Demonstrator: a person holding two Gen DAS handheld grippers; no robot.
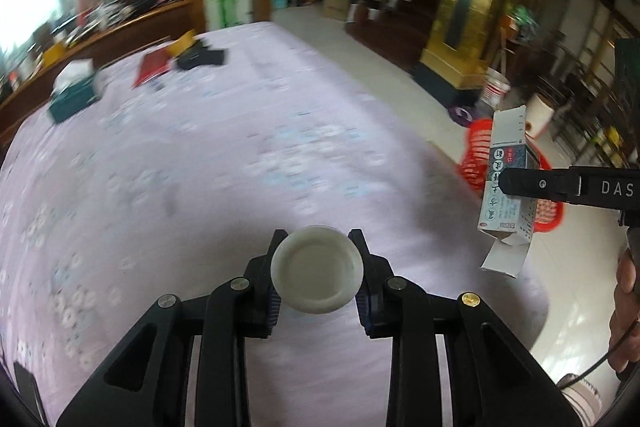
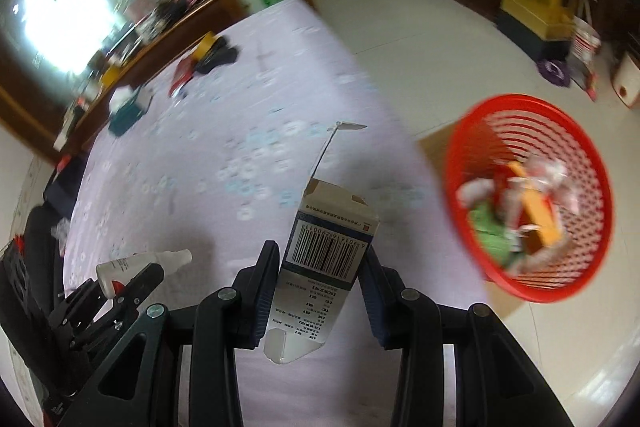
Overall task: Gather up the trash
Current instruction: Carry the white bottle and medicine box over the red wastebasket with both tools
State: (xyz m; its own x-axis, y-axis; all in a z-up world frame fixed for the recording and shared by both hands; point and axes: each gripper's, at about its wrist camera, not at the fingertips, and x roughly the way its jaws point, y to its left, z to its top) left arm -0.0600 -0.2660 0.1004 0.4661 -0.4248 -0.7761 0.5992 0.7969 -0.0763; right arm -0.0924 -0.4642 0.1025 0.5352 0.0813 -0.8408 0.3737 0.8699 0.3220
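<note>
Lavender patterned cloth is covering the table (image 1: 224, 131) that fills both views, with clutter sitting blurred at its far end in the upper left. Your left gripper (image 1: 318, 267) is clamping a small white bottle (image 1: 317, 269) at lower centre of its view, base toward the lens, so it is travelling securely, while your right gripper (image 2: 320, 291) is pinching an opened cardboard box (image 2: 320, 267) by its sides. You are carrying both toward the red mesh basket (image 2: 472, 163), waiting on the floor at right already holding wrappers.
</note>
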